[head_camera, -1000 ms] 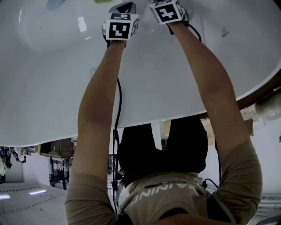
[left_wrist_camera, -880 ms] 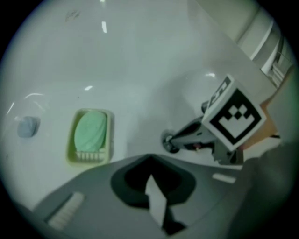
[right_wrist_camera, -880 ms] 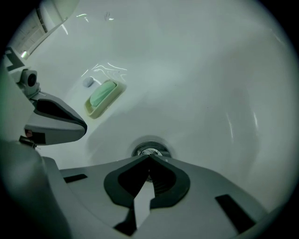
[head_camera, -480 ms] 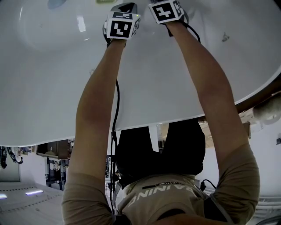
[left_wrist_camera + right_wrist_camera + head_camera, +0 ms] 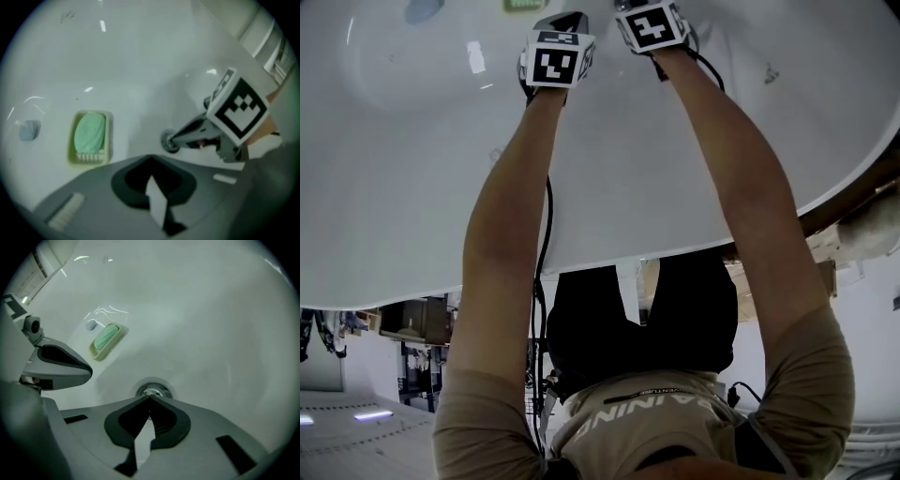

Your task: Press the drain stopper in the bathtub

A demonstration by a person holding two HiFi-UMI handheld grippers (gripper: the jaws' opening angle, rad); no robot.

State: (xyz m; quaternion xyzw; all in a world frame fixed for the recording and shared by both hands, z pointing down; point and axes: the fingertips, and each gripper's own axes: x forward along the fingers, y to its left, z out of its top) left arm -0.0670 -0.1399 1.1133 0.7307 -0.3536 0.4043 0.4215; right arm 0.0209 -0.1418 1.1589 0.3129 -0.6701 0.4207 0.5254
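Two-handed reach into a white bathtub (image 5: pixel 394 187).
Right tongs (image 5: pixel 150 398), jaws together and empty, tip at the drain stopper (image 5: pixel 153 391); left tongs (image 5: pixel 150 159), likewise closed and empty, hover just beside.

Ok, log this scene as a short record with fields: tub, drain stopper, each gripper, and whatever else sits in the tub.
Setting: white bathtub, both grippers inside it
Drain stopper: metal, on the tub floor
Right gripper: jaws shut, empty, tips at the stopper, apparently touching it
Left gripper: jaws shut, empty, held beside the drain
Soap dish: yellow-green, holds a green soap
Other: small grey-blue object near the dish, cannot tell what it is
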